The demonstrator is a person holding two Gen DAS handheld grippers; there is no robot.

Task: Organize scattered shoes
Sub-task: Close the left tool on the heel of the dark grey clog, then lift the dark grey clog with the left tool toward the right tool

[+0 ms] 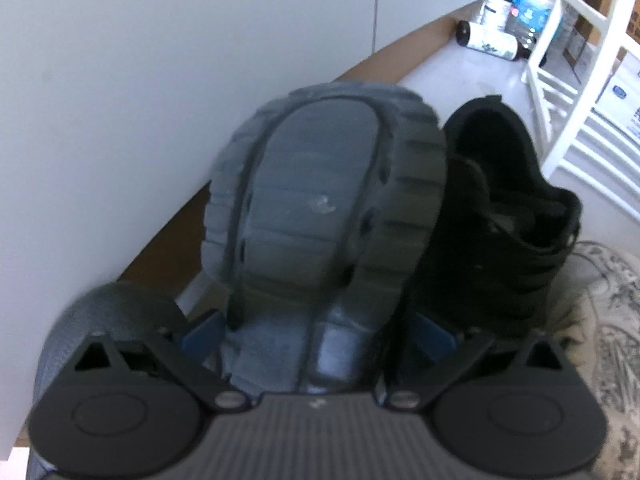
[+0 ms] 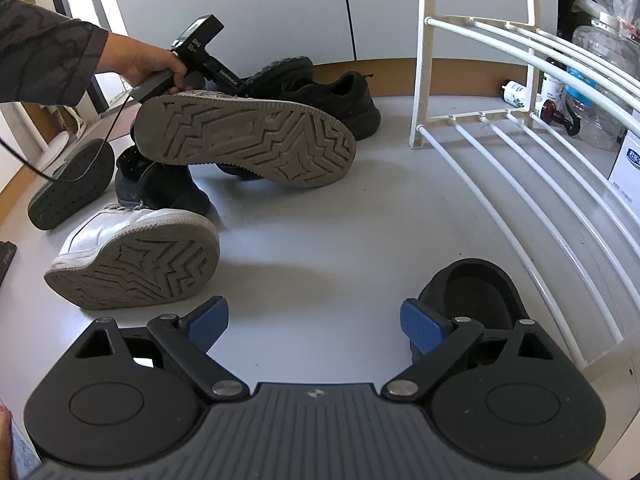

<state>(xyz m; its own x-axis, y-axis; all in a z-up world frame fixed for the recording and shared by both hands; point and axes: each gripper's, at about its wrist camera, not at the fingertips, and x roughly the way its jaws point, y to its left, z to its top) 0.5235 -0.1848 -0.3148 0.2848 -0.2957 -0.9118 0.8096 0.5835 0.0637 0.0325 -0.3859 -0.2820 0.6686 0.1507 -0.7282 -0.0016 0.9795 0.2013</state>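
My left gripper [image 1: 316, 336] is shut on a dark shoe [image 1: 320, 208] whose ribbed grey sole faces the camera. In the right wrist view a hand [image 2: 148, 64] holds that gripper over the shoe pile, with the lugged shoe [image 2: 286, 66] raised. A black sneaker [image 1: 500, 220] lies just right of it. My right gripper [image 2: 314, 320] stands open above bare floor, nothing between its blue pads [image 2: 420, 324]. A black slipper [image 2: 476, 292] sits beside its right finger. A patterned shoe [image 2: 244, 140] and a white sneaker [image 2: 132, 256] lie sole-out on the left.
A white wire shoe rack [image 2: 520, 140] fills the right side. Bottles [image 2: 556, 112] and a box [image 2: 624, 168] stand behind it. Another black sneaker [image 2: 160, 188] and a flat black sole [image 2: 72, 184] lie at left. A grey wall [image 2: 240, 8] with a brown skirting closes the back.
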